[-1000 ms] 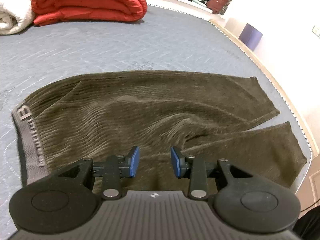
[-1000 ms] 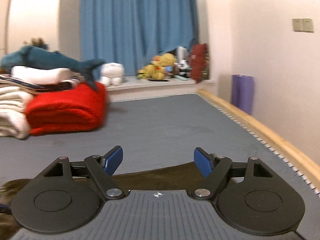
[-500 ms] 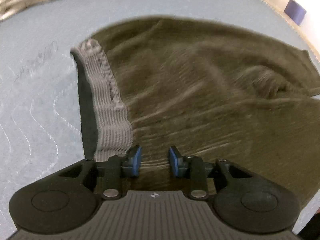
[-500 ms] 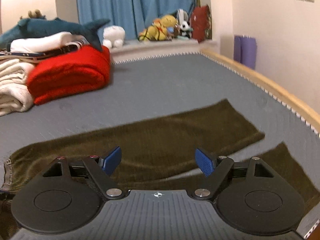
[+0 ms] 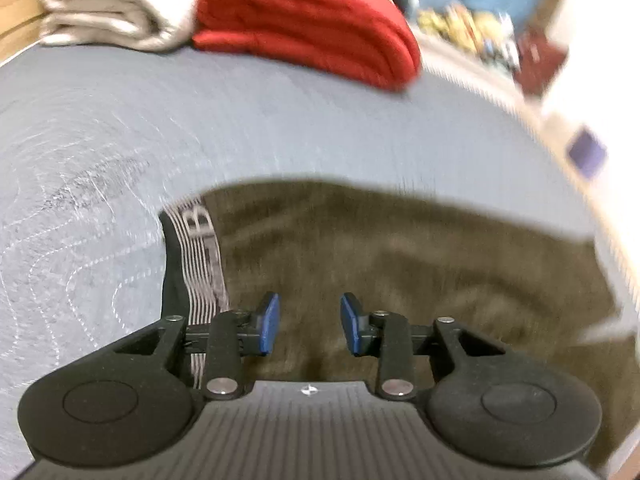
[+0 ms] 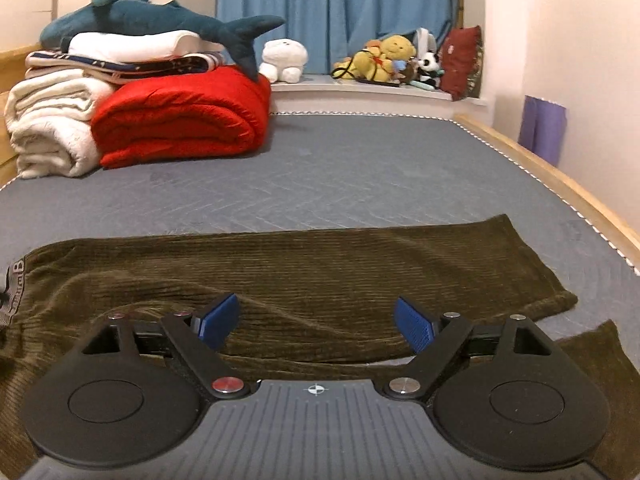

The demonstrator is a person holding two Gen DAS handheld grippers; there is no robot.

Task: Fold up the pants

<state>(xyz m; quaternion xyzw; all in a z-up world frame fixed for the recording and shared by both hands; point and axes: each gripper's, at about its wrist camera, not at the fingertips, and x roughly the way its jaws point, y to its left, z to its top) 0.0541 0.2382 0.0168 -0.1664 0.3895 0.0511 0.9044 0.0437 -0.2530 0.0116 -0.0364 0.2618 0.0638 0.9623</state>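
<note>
Dark olive ribbed pants (image 6: 320,272) lie ahead of both grippers: left gripper (image 5: 307,325) spread narrowly and empty, right gripper (image 6: 316,322) opening wide, gripping nothing.

Your olive corduroy pants (image 6: 320,272) lie flat across the grey quilted mattress (image 6: 340,176)'s near edge; the folded red blanket (image 6: 180,120) sits at its far-left corner.

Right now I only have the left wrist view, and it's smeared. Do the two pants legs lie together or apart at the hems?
Observer: Apart. In the right wrist view the far leg ends clear of the near leg, with a wedge of mattress showing between them.
Operator: And the right gripper?
Observer: The right gripper hovers over the pants. Its jaws are opening, with nothing held between them.
</note>
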